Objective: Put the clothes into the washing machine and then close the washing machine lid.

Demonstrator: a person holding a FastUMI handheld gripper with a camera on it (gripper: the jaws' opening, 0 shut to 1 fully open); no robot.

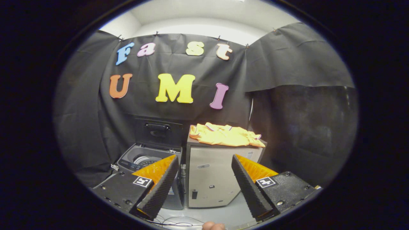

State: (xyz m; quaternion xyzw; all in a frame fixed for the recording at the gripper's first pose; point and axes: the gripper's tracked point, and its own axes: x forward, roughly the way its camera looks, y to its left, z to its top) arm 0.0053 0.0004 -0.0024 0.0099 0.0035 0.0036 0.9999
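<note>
A yellow-orange garment [225, 134] lies crumpled on top of a silver cabinet [214, 179], well beyond my fingers. To the cabinet's left stands a grey top-loading washing machine [140, 159] with its dark lid [158, 131] raised upright against the wall; the drum opening [145, 159] shows partly behind my left finger. My gripper [204, 166] is open, fingers spread wide with nothing between them, and hangs well short of both units, aimed at the cabinet's front.
Black cloth walls close the booth behind and on both sides. Pale floor [220, 215] lies in front of the cabinet, with thin cables [174, 222] on it near my fingers. A fingertip [213, 226] pokes in below.
</note>
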